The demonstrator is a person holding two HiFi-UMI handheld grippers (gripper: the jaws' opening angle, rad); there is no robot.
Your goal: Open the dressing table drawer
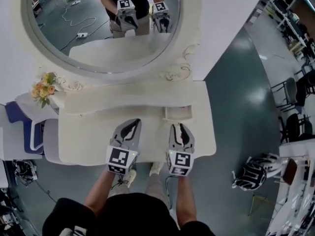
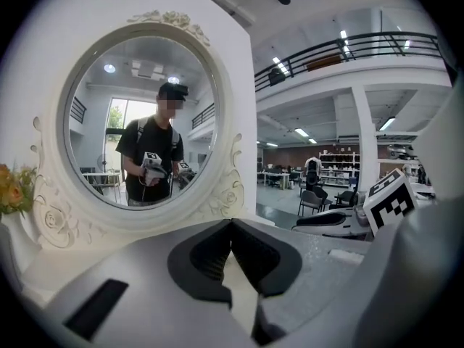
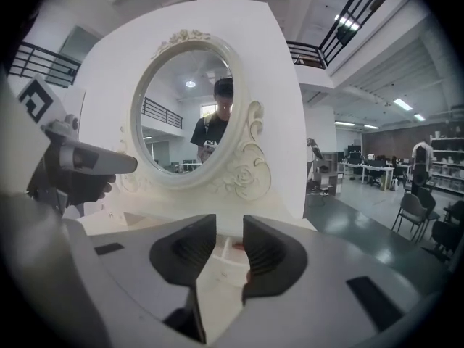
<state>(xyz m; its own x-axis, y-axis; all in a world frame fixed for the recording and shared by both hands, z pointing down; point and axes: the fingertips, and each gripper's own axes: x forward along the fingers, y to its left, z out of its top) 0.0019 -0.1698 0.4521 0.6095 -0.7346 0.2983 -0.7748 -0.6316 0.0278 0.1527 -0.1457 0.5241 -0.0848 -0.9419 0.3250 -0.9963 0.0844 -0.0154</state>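
Note:
The white dressing table stands below me, its oval mirror at the back. On its raised back shelf a small drawer stands pulled out, its inside showing. My left gripper hovers over the tabletop with its jaws shut and nothing between them. To the right, my right gripper hangs just in front of the drawer; its jaws are open and hold nothing. Through their gap I see the drawer, cream inside, with a small red spot.
A bunch of yellow flowers sits at the table's left end, above a blue chair. A striped cushion on a seat stands on the grey floor to the right. The mirror reflects the person and both grippers.

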